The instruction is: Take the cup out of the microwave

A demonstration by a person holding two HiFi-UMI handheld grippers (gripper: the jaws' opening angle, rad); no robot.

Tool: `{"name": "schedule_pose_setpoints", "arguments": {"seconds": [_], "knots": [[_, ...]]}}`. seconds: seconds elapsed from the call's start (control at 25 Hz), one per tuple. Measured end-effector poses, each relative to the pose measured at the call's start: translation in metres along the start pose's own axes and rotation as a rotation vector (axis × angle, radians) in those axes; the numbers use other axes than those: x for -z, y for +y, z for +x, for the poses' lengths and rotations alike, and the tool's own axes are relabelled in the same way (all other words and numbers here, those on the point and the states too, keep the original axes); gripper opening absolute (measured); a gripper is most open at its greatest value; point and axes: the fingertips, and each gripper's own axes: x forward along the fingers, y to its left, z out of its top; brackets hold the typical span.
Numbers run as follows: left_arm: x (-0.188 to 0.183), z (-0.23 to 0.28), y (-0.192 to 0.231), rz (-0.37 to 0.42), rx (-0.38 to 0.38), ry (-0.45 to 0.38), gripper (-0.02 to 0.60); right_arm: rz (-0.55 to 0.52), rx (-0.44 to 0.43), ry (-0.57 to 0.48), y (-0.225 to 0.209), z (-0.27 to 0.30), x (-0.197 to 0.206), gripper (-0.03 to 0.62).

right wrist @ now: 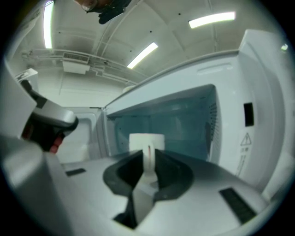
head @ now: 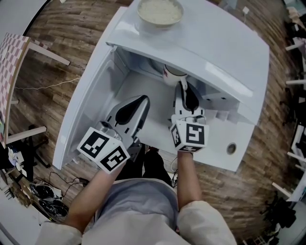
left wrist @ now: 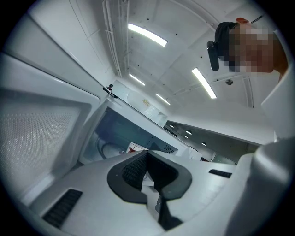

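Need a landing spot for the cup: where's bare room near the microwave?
The microwave top right of the bowl is bare. So is the table strip between the right gripper and the hole. Crowded: the doorway, with the cup, the open door and the left gripper.

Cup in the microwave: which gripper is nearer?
Right. The right gripper has its jaws closed on the handle of the cup at the mouth of the microwave. The left gripper hangs in front of the opening, left of the cup, not touching it.
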Motion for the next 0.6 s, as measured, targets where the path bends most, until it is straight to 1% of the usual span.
{"name": "schedule_pose_setpoints", "arguments": {"seconds": [0.6], "knots": [[0.007, 0.003, -0.016, -0.009, 0.015, -0.001, 0.011, -0.003, -0.060, 0.012, 0.011, -0.028, -0.002, 0.072]]}}
